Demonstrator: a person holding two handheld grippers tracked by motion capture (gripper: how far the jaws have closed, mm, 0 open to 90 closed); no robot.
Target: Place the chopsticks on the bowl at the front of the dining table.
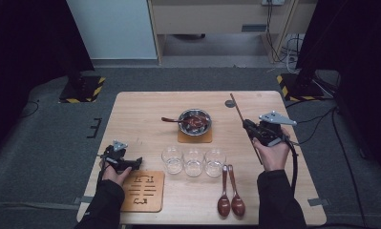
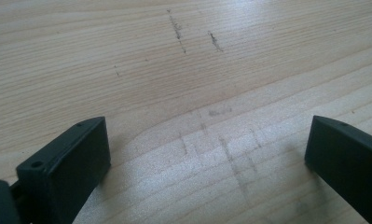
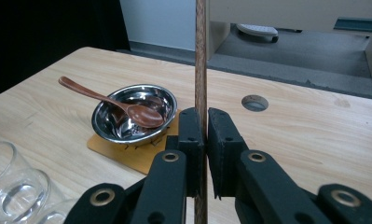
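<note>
Currently the right tool [image 3: 201,140] is clamped on a long wooden stick [image 3: 201,56], held upright above the desk [image 1: 145,114]. The bowl [image 1: 195,121] lies to its left. The left tool [image 2: 207,154] stands apart, empty.

No legible text, label, brand or number appears on the table or anything on it.

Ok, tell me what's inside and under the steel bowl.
A brown wooden spoon rests in the steel bowl, handle over the rim. Dark contents are unclear. A cork mat lies beneath, mostly covered.
</note>
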